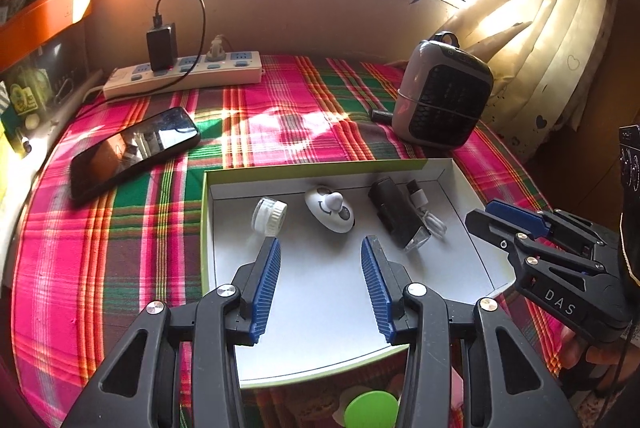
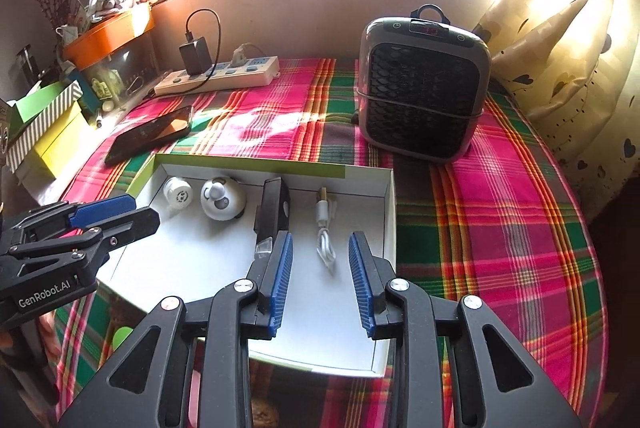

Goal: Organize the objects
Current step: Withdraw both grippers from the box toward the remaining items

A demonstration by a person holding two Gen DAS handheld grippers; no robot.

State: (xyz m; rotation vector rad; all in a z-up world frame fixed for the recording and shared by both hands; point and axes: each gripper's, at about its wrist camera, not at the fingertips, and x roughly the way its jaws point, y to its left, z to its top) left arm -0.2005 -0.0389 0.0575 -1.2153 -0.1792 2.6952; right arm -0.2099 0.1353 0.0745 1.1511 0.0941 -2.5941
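Black right gripper [image 1: 478,214] marked "DAS", left gripper [image 2: 148,210] "GenRobot.AI"

Readable stuff: "DAS" in white on the right gripper [image 1: 478,218] body, right edge of the left wrist pic. "GenRobot.AI" on the left gripper [image 2: 154,214], lower left of the right wrist pic. Heater [image 2: 422,88] display's red digits too blurry.
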